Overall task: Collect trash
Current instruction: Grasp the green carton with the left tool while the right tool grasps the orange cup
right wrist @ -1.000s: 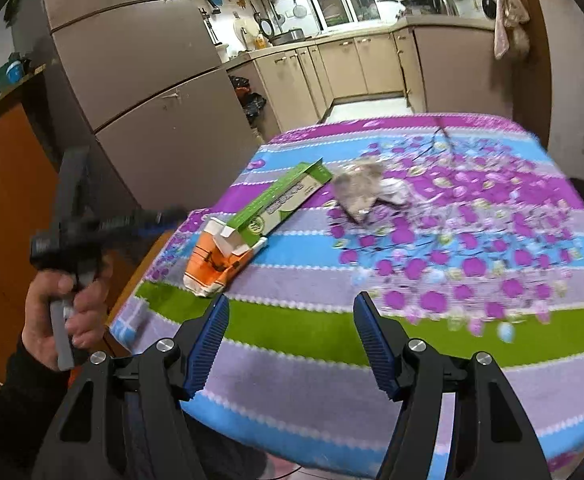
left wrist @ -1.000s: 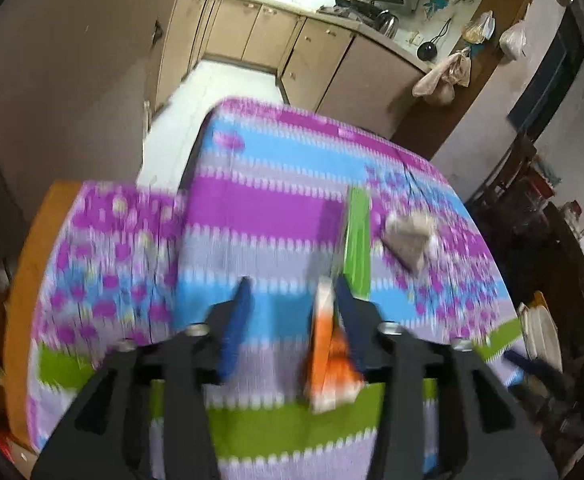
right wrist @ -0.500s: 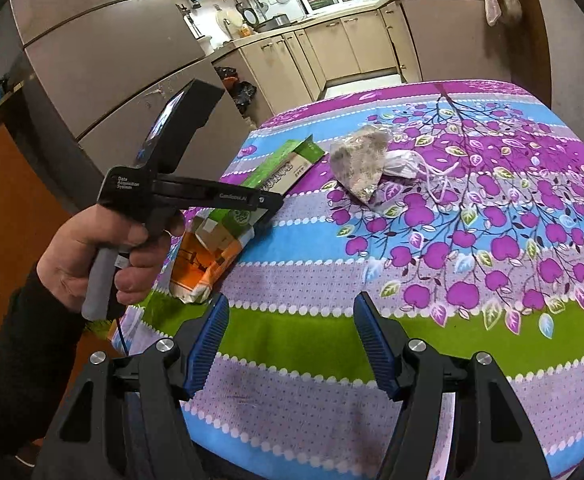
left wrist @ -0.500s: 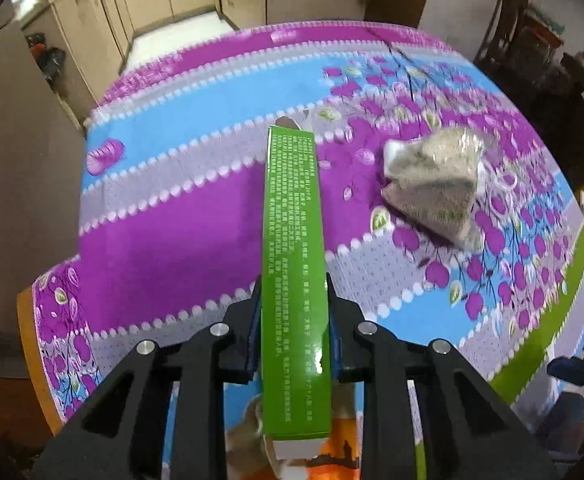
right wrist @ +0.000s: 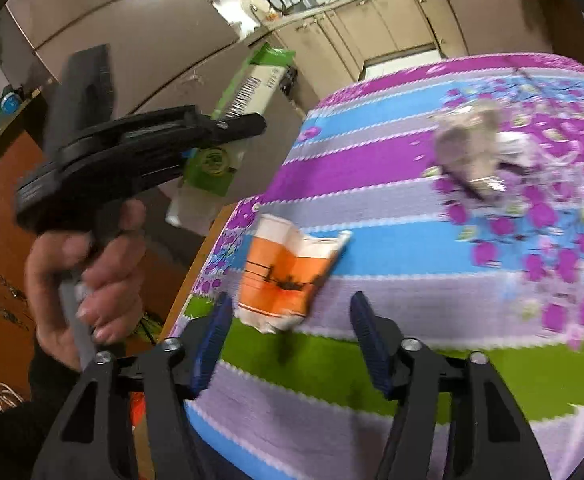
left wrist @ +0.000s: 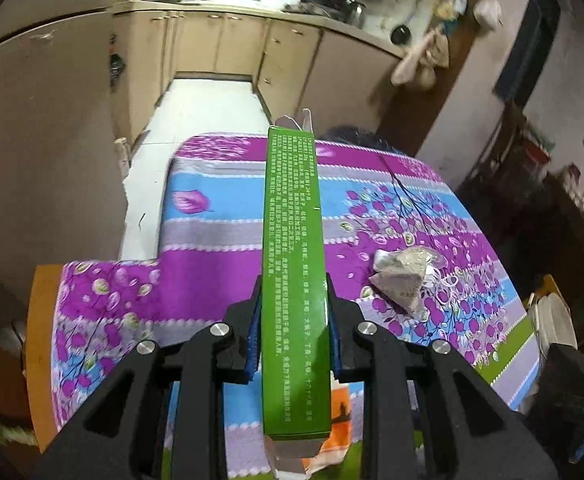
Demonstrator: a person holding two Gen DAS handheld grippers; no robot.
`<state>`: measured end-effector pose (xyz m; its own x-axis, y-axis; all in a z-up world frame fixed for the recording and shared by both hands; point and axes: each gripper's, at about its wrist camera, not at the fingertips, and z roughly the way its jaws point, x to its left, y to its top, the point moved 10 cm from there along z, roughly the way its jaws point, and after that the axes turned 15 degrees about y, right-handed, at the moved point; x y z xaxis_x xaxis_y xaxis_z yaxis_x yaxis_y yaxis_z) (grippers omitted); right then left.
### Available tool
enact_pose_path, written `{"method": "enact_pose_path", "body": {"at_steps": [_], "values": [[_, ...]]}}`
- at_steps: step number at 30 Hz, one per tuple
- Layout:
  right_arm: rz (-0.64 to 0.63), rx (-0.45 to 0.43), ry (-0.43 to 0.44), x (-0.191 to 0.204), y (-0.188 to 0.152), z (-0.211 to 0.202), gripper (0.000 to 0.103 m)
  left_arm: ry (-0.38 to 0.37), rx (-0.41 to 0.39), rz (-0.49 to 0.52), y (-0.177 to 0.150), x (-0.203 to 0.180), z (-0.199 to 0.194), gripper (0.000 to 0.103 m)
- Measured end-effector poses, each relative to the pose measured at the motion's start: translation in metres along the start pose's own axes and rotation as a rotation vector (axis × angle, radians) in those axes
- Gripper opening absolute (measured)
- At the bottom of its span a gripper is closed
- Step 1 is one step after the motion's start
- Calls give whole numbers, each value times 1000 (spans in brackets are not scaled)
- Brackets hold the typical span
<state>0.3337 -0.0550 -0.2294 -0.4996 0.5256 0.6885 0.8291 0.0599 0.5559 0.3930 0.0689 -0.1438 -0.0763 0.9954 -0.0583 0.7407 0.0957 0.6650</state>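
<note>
Overhanging table edge [right wrist: 208, 248]: orange wrapper [right wrist: 288, 276]

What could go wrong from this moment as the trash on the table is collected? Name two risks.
1. The left gripper pinches the long green box near one end, so most of it sticks out; it could swing or slip loose.
2. The right gripper, whose jaws have just been closing, is open around the crumpled orange carton near the table edge; a poor bite might push it off.

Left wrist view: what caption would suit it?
Left gripper shut on a green box, lifted over the table.
</note>
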Motion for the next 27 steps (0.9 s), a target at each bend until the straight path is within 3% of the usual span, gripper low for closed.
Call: {"method": "enact_pose_path", "body": {"at_steps": [4, 10, 13, 16, 20, 27], "values": [[65, 17, -60, -18, -2, 20, 41, -6, -3, -34, -10, 11, -6, 24], [104, 12, -42, -24, 0, 34, 31, -25, -5, -36, -21, 11, -6, 24], [95, 17, -60, -26, 0, 40, 13, -26, 1, -49, -28, 10, -3, 24], [48, 2, -93, -23, 3, 37, 9, -3, -4, -62, -35, 14, -4, 24], [-34, -72, -194, -15, 12, 2, 8, 49, -50, -56, -41, 13, -20, 24], [-223, -267, -421, 10, 38, -94, 8, 119, -148, 1, -51, -13, -58, 24]]}}
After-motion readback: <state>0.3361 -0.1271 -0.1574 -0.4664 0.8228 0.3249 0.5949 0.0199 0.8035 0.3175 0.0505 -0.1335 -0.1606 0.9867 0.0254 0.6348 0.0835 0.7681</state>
